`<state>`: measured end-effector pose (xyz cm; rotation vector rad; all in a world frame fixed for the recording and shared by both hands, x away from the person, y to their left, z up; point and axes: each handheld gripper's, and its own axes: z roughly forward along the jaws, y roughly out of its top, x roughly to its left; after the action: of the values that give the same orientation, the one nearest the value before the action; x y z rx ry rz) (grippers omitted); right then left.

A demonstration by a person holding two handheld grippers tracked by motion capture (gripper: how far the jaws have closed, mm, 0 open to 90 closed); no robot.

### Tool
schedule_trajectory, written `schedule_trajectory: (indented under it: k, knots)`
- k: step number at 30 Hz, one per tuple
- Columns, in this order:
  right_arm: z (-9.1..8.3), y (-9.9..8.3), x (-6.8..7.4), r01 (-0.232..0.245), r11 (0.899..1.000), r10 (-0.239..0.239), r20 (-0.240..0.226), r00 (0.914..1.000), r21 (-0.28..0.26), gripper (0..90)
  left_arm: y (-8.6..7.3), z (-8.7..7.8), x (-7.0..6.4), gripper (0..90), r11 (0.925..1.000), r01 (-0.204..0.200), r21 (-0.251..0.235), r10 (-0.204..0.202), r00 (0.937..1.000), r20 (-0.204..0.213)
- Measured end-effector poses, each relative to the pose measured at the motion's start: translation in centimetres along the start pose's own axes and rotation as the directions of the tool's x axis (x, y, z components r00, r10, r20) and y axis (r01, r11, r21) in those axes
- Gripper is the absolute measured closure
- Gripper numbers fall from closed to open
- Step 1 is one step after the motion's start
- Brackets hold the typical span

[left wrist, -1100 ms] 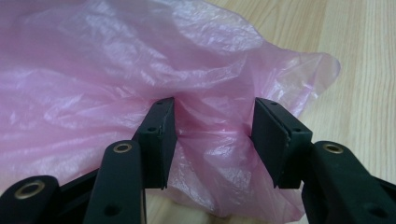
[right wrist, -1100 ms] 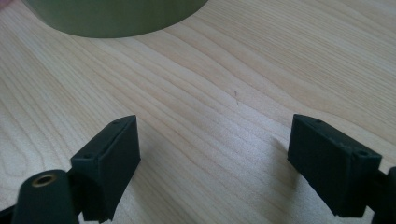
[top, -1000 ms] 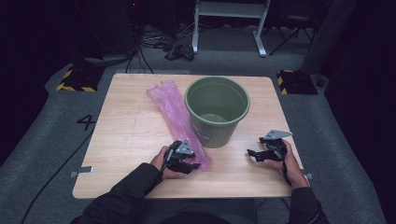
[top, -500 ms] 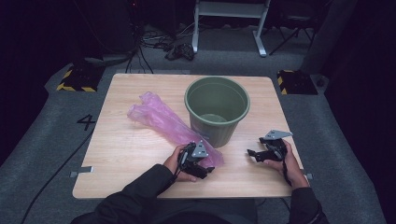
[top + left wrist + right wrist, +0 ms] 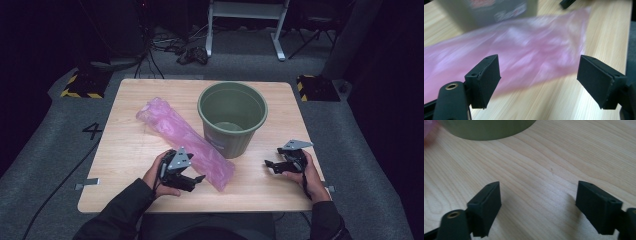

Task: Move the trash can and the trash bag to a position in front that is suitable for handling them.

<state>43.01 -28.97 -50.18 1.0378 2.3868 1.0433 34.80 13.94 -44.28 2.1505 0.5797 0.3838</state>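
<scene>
Pink bag (image 5: pixel 186 142) lies diagonally — far-left to near-right — both tongs wide, empty.

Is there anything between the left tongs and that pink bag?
Nothing visible. The left tongs are open right at the near end of the pink bag, with bare table between the jaws. The green bucket sits beyond the bag, not in between.

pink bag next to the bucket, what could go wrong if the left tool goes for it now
The pink bag is thin, limp film lying flat on the table, so the open left tool may pinch only a fold or slip off. The bag also lies against the green bucket, which is light-looking and empty; dragging the bag could nudge or tip it. The right tool rests apart, not steadying the bucket.
</scene>
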Motion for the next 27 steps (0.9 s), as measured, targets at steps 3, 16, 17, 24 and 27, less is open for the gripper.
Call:
schedule_trajectory:
  k: [3, 16, 17, 24, 27]
  knots:
    - [-0.3, 0.3, 0.7, 0.015, 1.0, -0.015, -0.004, 0.9999, -0.008, 21.8, -1.9, -1.2, 1.4, 18.7, 0.999, 0.025, 0.037, -0.023, 0.999, -0.039]
    - [-1.2, 2.0, 6.7, 0.079, 0.989, -0.098, -0.154, 0.9832, -0.124, 22.1, -8.2, -2.9, 5.5, 18.7, 0.9787, 0.175, 0.108, -0.16, 0.9781, -0.134]
    - [-1.3, 2.1, 7.1, 0.083, 0.988, -0.105, -0.17, 0.9798, -0.132, 21.7, -8.6, -2.9, 5.7, 18.7, 0.9771, 0.183, 0.11, -0.167, 0.9767, -0.134]
    - [-1.1, 2.8, 9.4, 0.098, 0.982, -0.136, -0.246, 0.9597, -0.164, 21.7, -9.6, -2.8, 6.8, 18.7, 0.9664, 0.224, 0.127, -0.202, 0.9656, -0.163]
    - [-0.9, 3.1, 10.2, 0.099, 0.979, -0.145, -0.273, 0.951, -0.176, 21.6, -9.8, -2.8, 7.1, 18.8, 0.962, 0.24, 0.13, -0.217, 0.9612, -0.171]
